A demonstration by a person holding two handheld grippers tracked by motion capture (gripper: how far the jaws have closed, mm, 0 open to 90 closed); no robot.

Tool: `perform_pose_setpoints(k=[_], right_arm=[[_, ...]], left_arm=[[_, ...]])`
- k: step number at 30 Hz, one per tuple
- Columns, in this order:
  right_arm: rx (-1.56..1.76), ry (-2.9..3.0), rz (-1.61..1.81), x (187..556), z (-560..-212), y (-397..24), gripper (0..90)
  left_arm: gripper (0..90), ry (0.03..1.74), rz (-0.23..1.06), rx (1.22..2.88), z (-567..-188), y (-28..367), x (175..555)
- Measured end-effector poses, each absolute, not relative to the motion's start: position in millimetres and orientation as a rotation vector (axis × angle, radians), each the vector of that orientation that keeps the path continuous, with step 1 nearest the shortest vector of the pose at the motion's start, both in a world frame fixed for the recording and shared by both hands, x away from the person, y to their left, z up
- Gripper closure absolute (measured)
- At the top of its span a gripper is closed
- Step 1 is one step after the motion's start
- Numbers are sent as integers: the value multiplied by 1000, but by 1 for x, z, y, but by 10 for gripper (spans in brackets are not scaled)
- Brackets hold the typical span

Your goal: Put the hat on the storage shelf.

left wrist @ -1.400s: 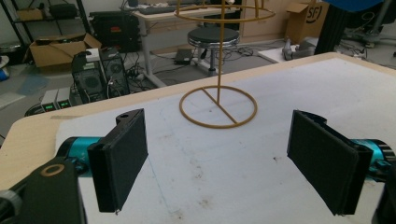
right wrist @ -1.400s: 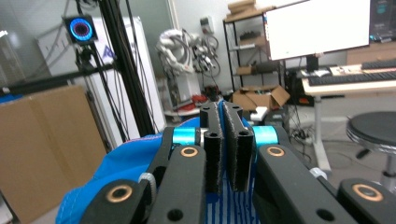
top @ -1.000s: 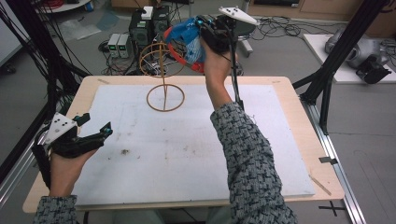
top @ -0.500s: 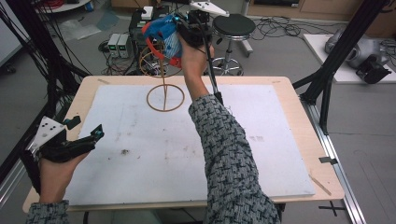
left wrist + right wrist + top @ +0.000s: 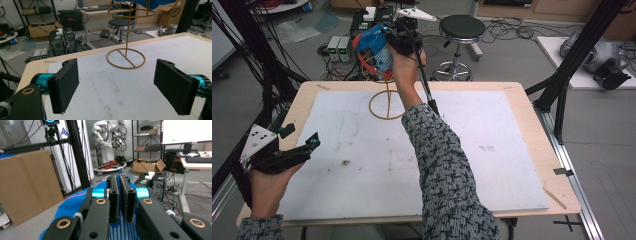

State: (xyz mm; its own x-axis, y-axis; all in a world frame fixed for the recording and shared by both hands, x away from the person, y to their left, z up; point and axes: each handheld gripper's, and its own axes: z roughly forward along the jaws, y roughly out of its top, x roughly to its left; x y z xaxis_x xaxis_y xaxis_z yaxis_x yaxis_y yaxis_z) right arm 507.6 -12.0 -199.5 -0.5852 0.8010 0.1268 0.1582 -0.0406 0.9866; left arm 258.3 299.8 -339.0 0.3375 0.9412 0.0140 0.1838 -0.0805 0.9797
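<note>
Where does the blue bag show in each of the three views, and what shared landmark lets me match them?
High view: the blue bag is top centre-left, held up by the right gripper above the wire stand.
Left gripper view: a blue corner at the top edge, over the stand's upper ring.
Right gripper view: blue fabric low in the picture, pinched between the shut jaws.
Shared landmark: the black stool, also behind the stand.

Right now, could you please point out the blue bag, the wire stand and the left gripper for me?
blue bag (image 5: 376, 49): high view, on its bunched blue side.
wire stand (image 5: 125, 58): left gripper view, on its base crossbar.
left gripper (image 5: 301, 141): high view, between its open jaw tips.
</note>
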Motion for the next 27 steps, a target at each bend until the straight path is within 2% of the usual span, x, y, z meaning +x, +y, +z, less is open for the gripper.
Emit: perform_pose_setpoints(k=[27], right_arm=[[1021,1873,1551,520,-227,-1,860]], left_arm=[[206,1053,875,1532,-339,298,258]])
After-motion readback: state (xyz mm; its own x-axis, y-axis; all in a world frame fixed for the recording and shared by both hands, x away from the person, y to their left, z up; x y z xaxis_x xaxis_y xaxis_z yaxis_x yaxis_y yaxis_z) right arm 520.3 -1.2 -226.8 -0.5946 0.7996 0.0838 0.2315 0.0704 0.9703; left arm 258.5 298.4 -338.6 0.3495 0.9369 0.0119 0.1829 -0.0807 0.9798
